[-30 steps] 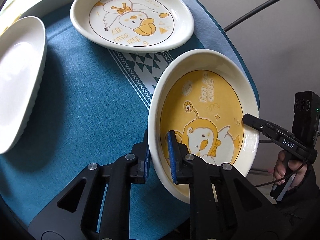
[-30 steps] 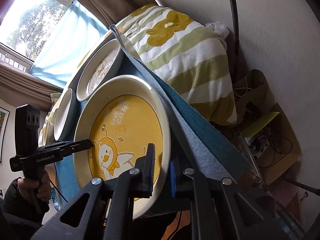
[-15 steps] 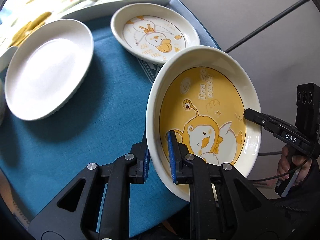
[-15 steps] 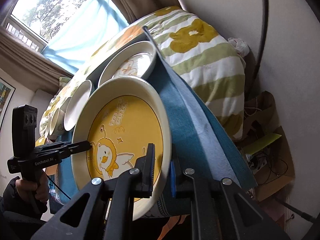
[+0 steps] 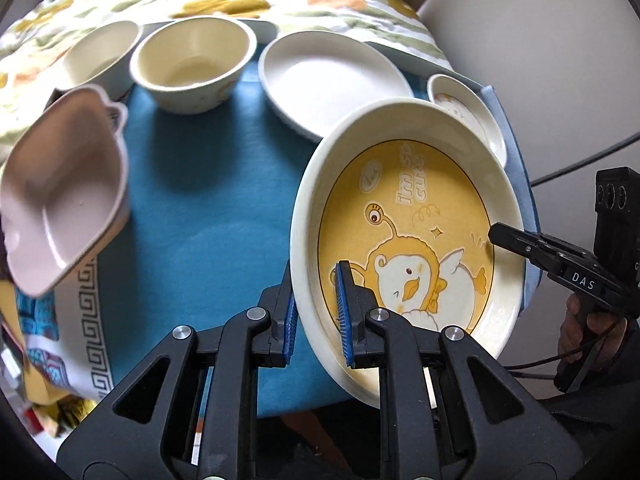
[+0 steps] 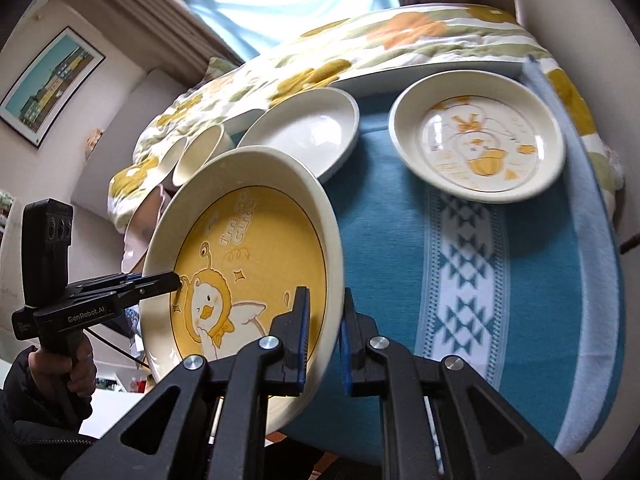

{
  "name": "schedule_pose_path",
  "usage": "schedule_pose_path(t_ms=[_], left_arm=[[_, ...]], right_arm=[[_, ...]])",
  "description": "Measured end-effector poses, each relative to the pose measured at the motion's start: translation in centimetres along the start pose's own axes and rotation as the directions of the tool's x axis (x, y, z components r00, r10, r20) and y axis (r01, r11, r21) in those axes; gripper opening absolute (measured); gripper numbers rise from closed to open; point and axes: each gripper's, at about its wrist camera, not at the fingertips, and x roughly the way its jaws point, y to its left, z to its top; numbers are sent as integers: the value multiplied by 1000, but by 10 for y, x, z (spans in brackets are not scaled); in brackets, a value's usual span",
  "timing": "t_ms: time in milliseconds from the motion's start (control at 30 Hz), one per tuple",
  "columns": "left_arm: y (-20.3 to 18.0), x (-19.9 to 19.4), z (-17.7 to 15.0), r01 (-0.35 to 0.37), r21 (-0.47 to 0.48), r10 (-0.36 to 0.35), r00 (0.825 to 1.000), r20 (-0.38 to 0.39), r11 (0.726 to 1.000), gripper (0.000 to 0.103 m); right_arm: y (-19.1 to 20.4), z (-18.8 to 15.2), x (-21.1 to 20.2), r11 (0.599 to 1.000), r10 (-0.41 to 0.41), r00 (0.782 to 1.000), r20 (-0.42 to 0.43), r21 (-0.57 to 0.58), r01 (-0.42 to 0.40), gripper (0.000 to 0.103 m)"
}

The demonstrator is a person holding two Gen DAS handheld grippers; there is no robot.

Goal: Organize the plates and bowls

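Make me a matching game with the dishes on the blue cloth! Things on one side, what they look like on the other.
Things:
1. held plate
2. pink dish
3. plain plate
4. small duck plate

Looks:
A. all white, no picture
B. yellow middle, duck in a hood, clamped by both grippers
C. at the cloth's left edge, scalloped rim
D. pale middle with an orange duck drawing, lying flat

Pairs: 1-B, 2-C, 3-A, 4-D
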Motion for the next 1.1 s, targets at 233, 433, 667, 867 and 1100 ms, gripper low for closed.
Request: schedule_pose_path(t_ms=[233, 433, 667, 867, 1100], left_arm=[[87, -1, -34, -35, -166, 33, 999, -11, 986, 14], [131, 0, -53, -30, -211, 32, 999, 7, 977, 14], [157, 6, -62, 28, -187, -22, 999, 36, 982, 14], [168, 0, -71, 66, -155, -58, 997, 54, 986, 14], [157, 6, -60, 54, -144, -48, 998, 45, 988, 14]], right_arm=[[54, 2, 70, 992, 38, 992, -120, -115, -52, 12], [76, 3, 105, 984, 32, 988, -151, -167, -57, 12], [78, -5, 111, 984, 37, 991, -127, -169, -59, 12], [80, -10, 109, 984, 22, 995, -97, -176, -39, 12], [85, -9, 109, 986, -5, 995, -96, -165, -11, 12]])
